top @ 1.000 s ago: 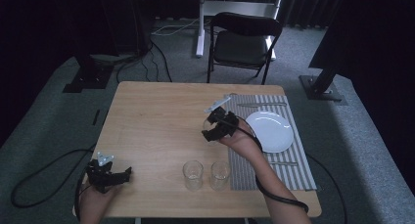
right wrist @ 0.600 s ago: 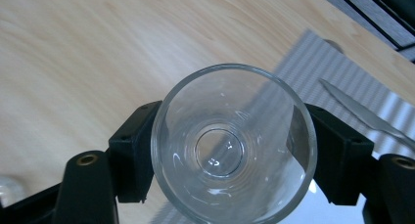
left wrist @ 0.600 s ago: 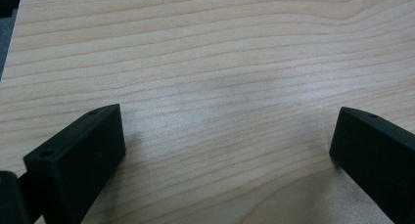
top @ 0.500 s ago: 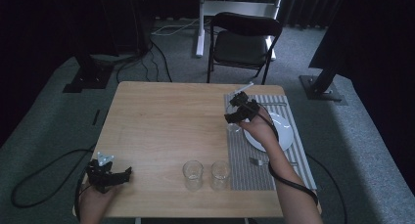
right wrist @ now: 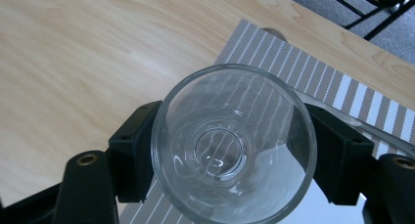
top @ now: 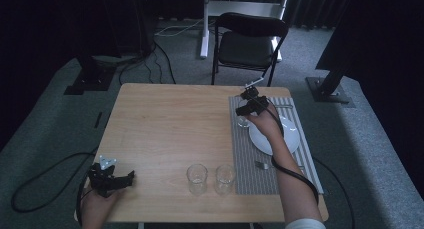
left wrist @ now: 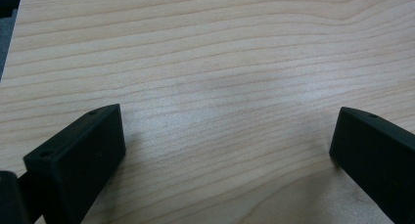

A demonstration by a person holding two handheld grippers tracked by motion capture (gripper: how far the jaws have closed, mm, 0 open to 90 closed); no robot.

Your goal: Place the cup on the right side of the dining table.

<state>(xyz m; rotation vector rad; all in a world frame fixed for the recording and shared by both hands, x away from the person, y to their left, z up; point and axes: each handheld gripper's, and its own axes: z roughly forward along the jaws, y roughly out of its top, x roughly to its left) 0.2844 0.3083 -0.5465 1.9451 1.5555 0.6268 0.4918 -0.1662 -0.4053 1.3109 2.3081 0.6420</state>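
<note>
Your right gripper [top: 245,109] is clamped on a clear, round drinking glass [right wrist: 232,145], one black jaw pressed against each side of its wall, and the right gripper view looks straight down into its open mouth to the thick base. In the high view the held glass [top: 243,120] sits over the far left part of the grey-and-white striped placemat [top: 250,159], just beside the left rim of the round white plate [top: 290,139] that lies on the mat; whether its base touches the mat you cannot tell from these views. Your right forearm reaches across the plate from the near edge of the light wooden table [top: 165,124]. A small metal piece of cutlery [top: 261,164] lies on the mat nearer to you, too small to identify further. Two more clear glasses [top: 197,178] stand upright side by side near the table's front edge, the right one [top: 225,177] just beside the mat's left border. Your left gripper [top: 112,179] rests at the near left corner of the table, well apart from all of this, with its jaws spread wide and nothing but bare wood grain between them in the left gripper view. A black folding chair [top: 247,41] stands on the grey carpet beyond the far edge of the table.
</note>
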